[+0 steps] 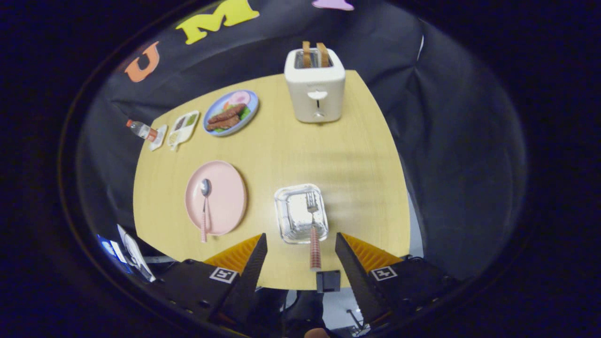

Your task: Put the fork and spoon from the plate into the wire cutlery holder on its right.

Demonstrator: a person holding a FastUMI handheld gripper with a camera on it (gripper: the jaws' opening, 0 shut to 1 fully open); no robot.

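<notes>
Gripper view shows your gripper (300, 249) spread and empty, fork (313, 230) already in the holder (300, 213), spoon (205, 206) on the plate (216, 197) — pinch its thin handle off-centre and it may slip.

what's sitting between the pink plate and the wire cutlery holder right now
Nothing: in the gripper view, only bare wooden table separates the pink plate from the wire cutlery holder. The open gripper holds nothing.
</notes>
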